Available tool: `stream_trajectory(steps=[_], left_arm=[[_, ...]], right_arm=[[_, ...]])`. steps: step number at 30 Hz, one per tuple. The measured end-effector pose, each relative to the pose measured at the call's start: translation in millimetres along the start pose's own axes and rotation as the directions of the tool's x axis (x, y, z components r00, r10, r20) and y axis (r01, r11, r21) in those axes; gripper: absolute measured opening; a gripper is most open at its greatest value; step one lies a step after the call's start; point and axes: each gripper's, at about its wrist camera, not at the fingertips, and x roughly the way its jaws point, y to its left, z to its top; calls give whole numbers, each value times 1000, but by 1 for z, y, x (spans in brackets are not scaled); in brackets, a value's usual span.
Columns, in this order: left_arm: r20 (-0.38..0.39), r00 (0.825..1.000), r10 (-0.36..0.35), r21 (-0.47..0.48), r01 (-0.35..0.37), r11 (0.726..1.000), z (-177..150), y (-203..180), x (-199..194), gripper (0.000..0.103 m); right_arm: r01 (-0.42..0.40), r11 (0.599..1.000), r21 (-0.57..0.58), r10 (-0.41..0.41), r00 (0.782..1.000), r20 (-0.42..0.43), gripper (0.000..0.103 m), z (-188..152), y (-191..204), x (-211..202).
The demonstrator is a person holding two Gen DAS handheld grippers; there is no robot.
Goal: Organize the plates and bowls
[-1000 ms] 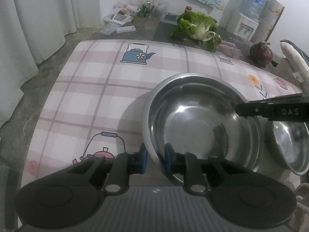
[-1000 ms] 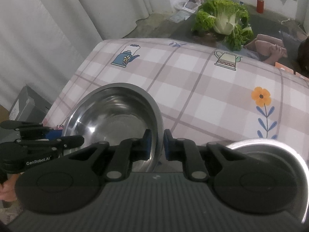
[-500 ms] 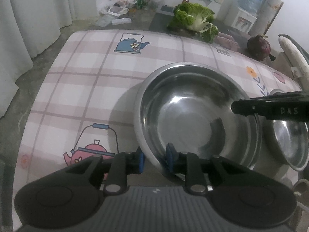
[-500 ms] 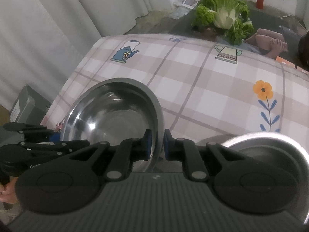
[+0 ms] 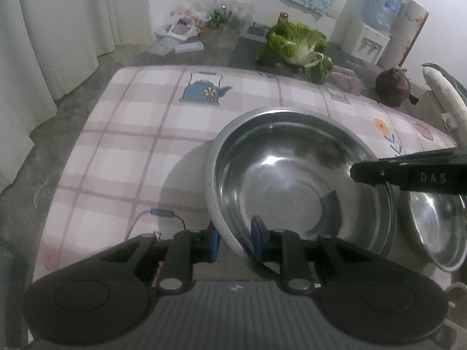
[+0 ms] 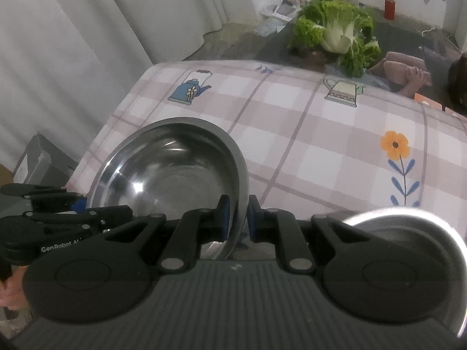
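Note:
A large steel bowl (image 5: pixel 297 183) is held above the checked tablecloth by both grippers. My left gripper (image 5: pixel 233 237) is shut on its near rim. My right gripper (image 6: pixel 237 218) is shut on the opposite rim of the same bowl (image 6: pixel 172 172), and its finger shows from the right in the left wrist view (image 5: pixel 408 175). A smaller steel bowl (image 5: pixel 435 230) sits on the table to the right, also at the lower right of the right wrist view (image 6: pixel 408 218).
The tablecloth (image 5: pixel 140 134) has teapot and flower prints. Beyond the table's far edge lie a cabbage (image 5: pixel 294 46), a dark round vegetable (image 5: pixel 392 87) and a water dispenser (image 5: pixel 370 26). White curtains (image 6: pixel 87 29) hang on the left.
The large bowl, held by both grippers, has risen and tilted a little over the table. The shadow under it has grown. The small bowl has not moved.

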Motion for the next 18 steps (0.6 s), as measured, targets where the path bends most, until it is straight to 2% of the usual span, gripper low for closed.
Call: stream_trajectory(steps=[18], left_arm=[[-23, 999, 38, 32, -37, 999, -1, -2, 17, 26]], right_arm=[[10, 1000, 3, -10, 1000, -7, 11, -1, 1, 12]])
